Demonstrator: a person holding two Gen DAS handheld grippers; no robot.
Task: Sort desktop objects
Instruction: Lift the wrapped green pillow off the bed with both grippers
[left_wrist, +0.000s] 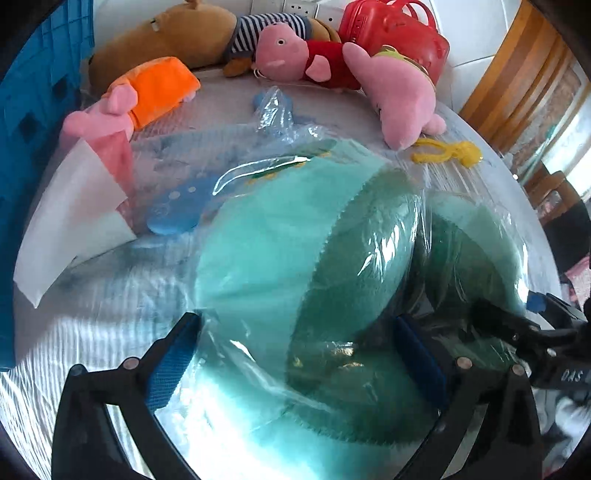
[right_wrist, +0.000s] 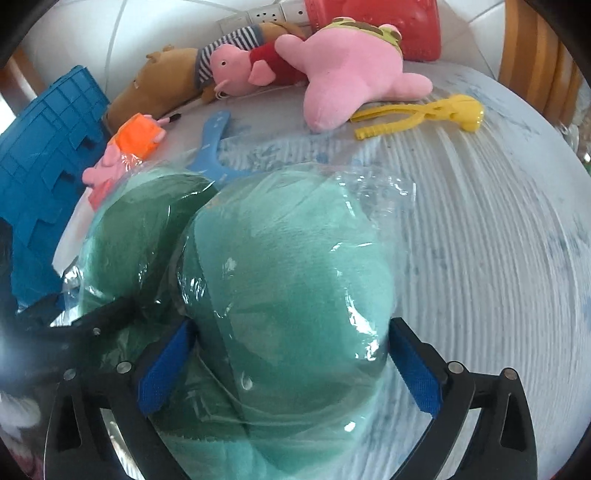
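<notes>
A green plush toy in a clear bag (left_wrist: 280, 236) is straddled on the table (right_wrist: 480, 229) by both: left hand-held gripper (left_wrist: 295, 354) and right hand-held gripper (right_wrist: 291, 365), each spread to its widest with pads against the bag. Slippage may be caused by the slick film; the blue crate (right_wrist: 44, 155) is well apart
</notes>
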